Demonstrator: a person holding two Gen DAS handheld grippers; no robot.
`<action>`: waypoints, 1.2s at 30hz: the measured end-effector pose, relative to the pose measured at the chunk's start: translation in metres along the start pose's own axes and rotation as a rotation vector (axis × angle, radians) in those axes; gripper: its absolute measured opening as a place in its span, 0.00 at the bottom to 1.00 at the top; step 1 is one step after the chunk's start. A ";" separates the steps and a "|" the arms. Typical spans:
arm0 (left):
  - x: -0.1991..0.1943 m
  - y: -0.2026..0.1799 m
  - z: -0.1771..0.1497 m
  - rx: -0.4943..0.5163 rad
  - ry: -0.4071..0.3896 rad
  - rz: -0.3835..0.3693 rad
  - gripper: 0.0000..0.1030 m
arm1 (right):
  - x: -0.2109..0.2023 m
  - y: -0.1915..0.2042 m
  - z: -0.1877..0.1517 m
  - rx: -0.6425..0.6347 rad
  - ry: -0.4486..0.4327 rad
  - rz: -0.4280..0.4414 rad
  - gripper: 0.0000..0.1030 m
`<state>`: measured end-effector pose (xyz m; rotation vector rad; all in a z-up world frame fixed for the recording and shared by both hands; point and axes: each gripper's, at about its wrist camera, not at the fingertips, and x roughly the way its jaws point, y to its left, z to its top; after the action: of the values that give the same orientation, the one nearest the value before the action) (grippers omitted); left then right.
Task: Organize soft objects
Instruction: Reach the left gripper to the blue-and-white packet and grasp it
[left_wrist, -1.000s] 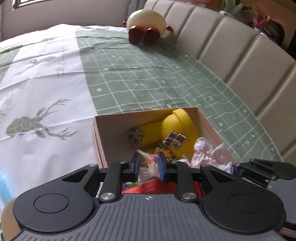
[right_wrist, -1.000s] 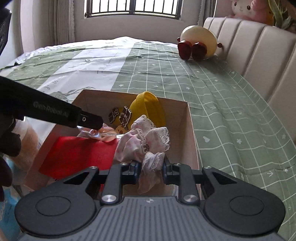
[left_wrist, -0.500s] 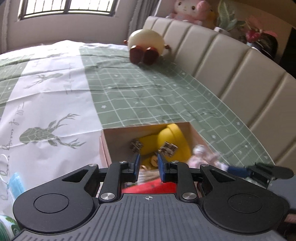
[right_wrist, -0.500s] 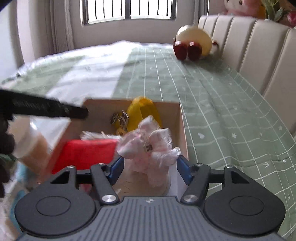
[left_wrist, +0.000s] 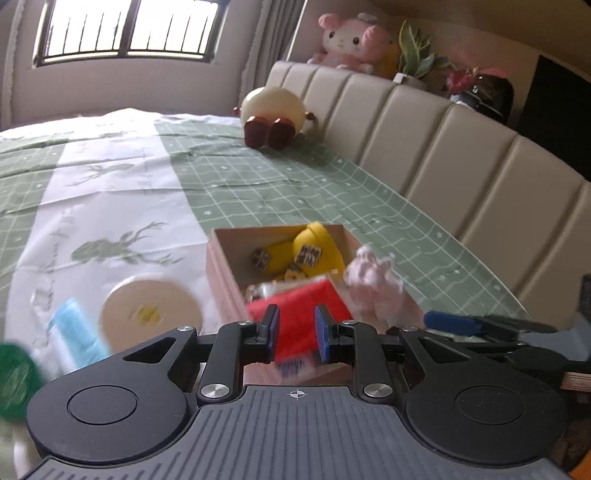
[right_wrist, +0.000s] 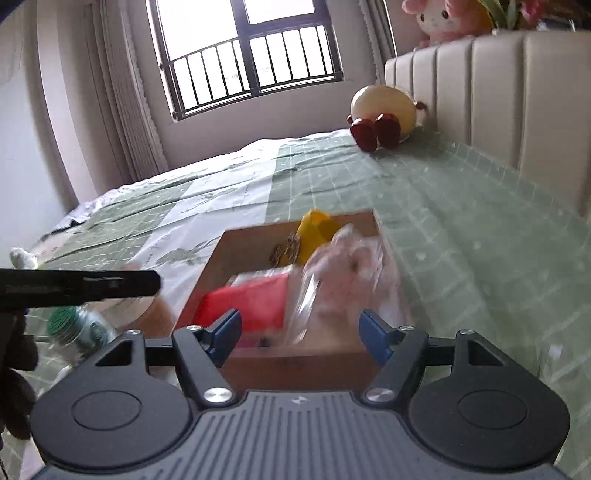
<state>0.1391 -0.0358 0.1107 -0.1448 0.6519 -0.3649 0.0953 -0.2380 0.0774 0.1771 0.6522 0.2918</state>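
Both grippers have drawn back from the open brown cardboard box (right_wrist: 295, 354), which now sits smaller, lower centre in each view. The right gripper (right_wrist: 300, 330) has just been opening its jaws: a second ago they pinched the pink lace-trimmed fabric bundle (right_wrist: 347, 273), and now they stand spread wide with nothing between them. The bundle shows blurred over the box's right wall, right of centre in the right wrist view. The left gripper (left_wrist: 294, 330) has its jaws narrowly parted and pinching nothing; the cloth it held earlier is out of them.

Inside the box lie a flat red fabric piece (left_wrist: 299, 317), near the front, and a yellow plush toy with brown patterned patches (left_wrist: 306, 254) at the back.

Risks from here, as I judge them:
- The pink bundle seems perched on or against the right wall; it could slide out onto the green checked bedspread (right_wrist: 461, 240) rather than settle inside.
- The red piece reaches the front edge and could catch on either gripper.
- A round cream disc-shaped object (left_wrist: 151, 314), a light blue packet (left_wrist: 74, 332) and a green-capped bottle (right_wrist: 70, 325) crowd the lower left, so a swing of the left gripper could knock them.
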 end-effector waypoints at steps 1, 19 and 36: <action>-0.009 0.001 -0.007 -0.001 -0.005 0.002 0.22 | -0.003 0.001 -0.009 0.002 0.004 0.008 0.69; -0.085 0.068 -0.093 -0.181 -0.002 0.200 0.22 | 0.017 0.090 -0.084 -0.133 0.136 0.151 0.67; -0.062 0.072 -0.095 -0.287 -0.016 0.227 0.24 | -0.017 0.080 -0.076 -0.221 -0.021 -0.012 0.68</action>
<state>0.0559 0.0524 0.0536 -0.3431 0.6946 -0.0496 0.0188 -0.1624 0.0479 -0.0355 0.5949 0.3481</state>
